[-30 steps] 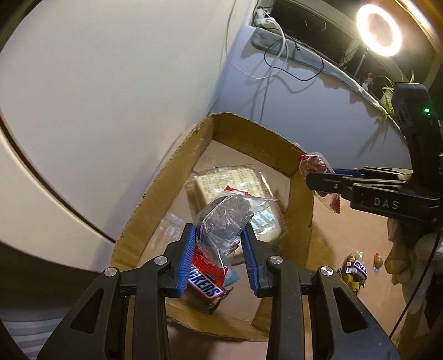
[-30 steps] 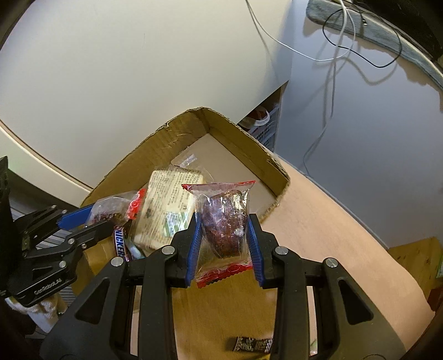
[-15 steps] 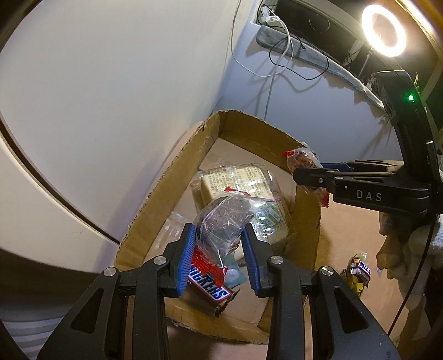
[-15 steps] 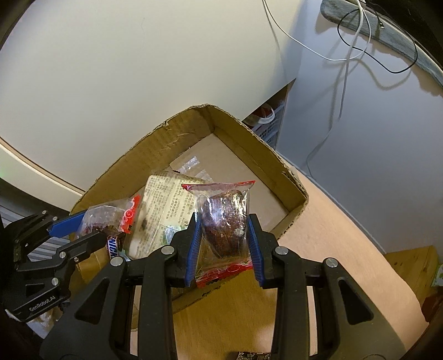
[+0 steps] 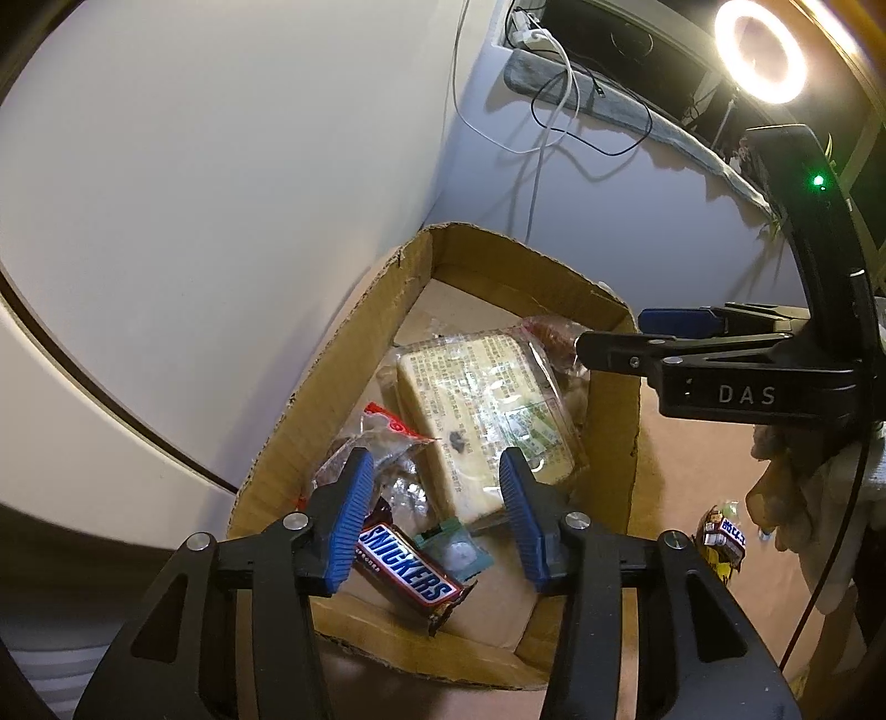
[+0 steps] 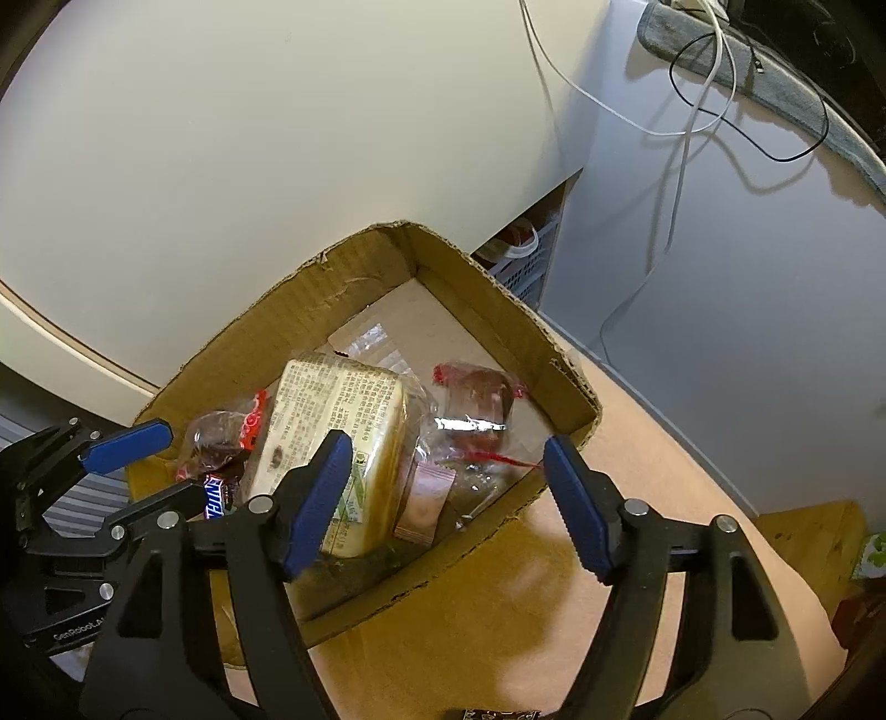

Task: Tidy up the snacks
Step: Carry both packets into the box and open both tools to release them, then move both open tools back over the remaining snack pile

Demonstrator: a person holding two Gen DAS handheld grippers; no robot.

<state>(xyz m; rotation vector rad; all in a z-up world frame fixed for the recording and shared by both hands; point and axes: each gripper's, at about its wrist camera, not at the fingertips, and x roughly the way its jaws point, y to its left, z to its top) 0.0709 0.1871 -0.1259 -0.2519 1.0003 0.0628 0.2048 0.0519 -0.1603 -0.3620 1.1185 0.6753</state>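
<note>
- Left gripper (image 5: 432,512): jaws have just been opening, nothing gripped, above the cardboard box (image 5: 612,421).
- Right gripper (image 6: 448,498): jaws have just been opening, wide, empty.
- Date packet (image 6: 476,410): lies inside the box.

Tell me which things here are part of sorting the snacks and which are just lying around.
Part of the job:
- cardboard box
- Snickers bar
- big printed pack
- two clear red-edged packets
- loose snack on the table

Just lying about:
- ring light
- cables
- white basket
</note>
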